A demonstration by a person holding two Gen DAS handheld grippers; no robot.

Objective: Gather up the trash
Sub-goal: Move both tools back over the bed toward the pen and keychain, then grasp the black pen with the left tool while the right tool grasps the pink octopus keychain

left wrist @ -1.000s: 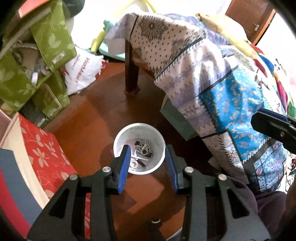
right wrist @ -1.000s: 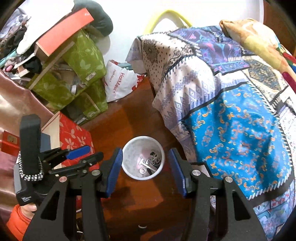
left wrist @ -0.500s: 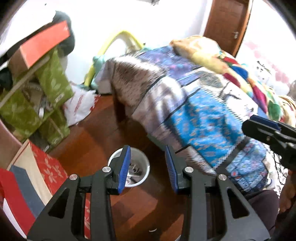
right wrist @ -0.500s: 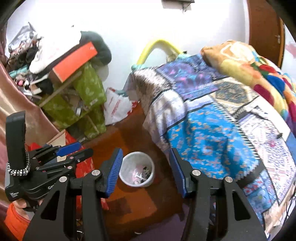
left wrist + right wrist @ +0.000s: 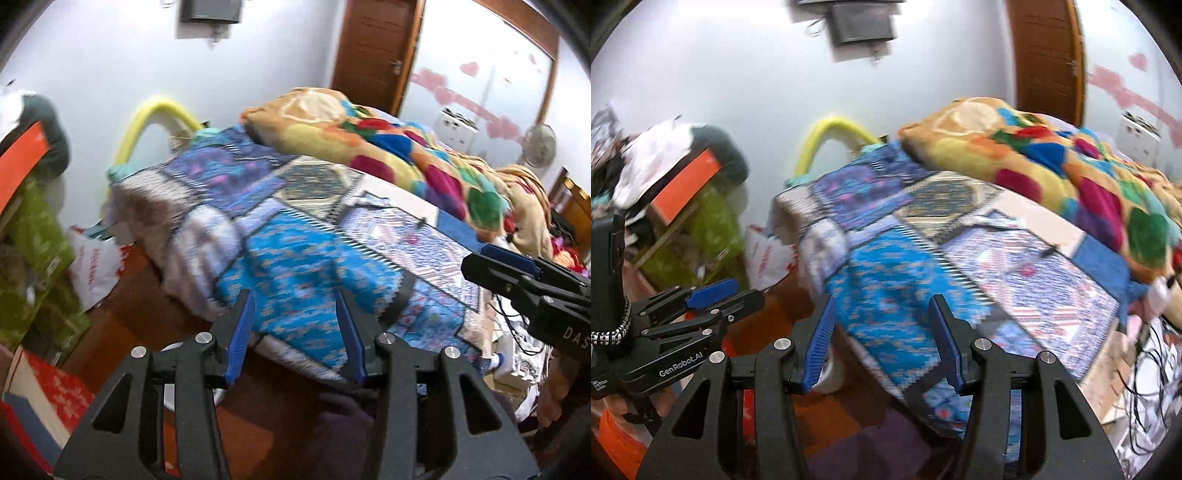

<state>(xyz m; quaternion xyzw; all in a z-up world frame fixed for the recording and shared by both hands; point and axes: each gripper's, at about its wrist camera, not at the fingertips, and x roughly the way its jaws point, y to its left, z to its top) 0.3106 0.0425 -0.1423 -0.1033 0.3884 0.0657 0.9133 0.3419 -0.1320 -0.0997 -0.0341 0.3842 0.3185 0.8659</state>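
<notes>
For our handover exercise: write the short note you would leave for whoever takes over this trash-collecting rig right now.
Left gripper: open, holding nothing.
Right gripper: open, holding nothing.
Both point at the patterned bedspread. The white bin sits on the floor by the bed, mostly hidden behind the right gripper's left finger.
Done: cannot tell from here; the bin's contents are out of sight.
Left: find the next piece of trash; a small dark item lies on the bedspread, too small to identify.

A bed (image 5: 314,236) draped in a blue patchwork sheet is filling the room, with a colourful blanket (image 5: 388,147) lying bunched on top. Behind it a white wall (image 5: 110,55) is meeting a brown wooden door (image 5: 373,48). Reddish wooden floor (image 5: 122,306) is showing left of the bed.
</notes>
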